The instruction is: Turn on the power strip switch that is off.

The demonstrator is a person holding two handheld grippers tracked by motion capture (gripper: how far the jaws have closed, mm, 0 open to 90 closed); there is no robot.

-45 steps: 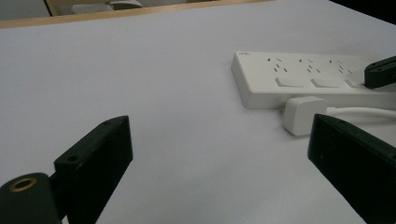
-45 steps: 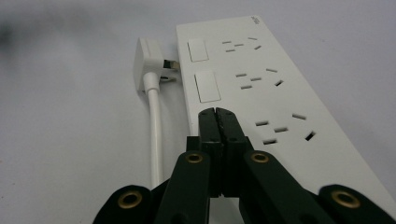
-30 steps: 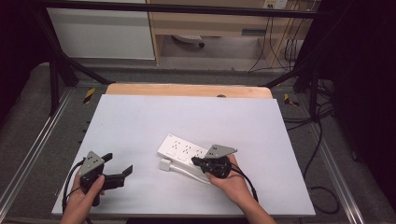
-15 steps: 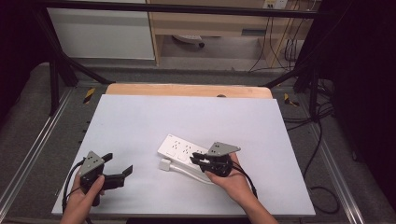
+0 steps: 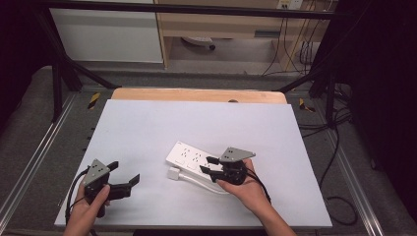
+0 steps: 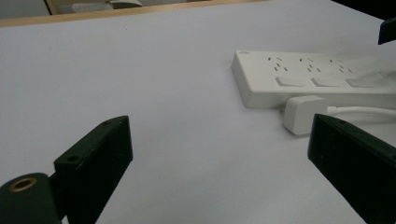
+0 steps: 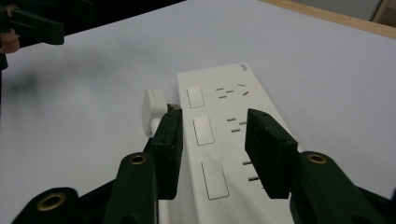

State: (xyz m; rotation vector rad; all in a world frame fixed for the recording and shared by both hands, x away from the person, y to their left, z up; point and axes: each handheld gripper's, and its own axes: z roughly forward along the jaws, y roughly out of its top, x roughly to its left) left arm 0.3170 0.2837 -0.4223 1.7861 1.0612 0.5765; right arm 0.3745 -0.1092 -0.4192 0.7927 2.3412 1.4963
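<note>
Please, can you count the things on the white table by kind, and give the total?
Power strip: 1
Plug with white cable: 1
Gripper: 2, left and right
Total: 4

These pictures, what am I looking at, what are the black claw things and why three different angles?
A person sits at a white table and holds a hand tool in each hand: two black jaws that open and shut. The high view looks down from above. The other two pictures come from cameras riding on each tool, looking along its jaws. The left gripper is open above bare table, holding nothing. The right gripper has its open jaws either side of a white power strip, over its switches; whether they touch it is unclear. A white plug on its cable lies beside the strip.
</note>
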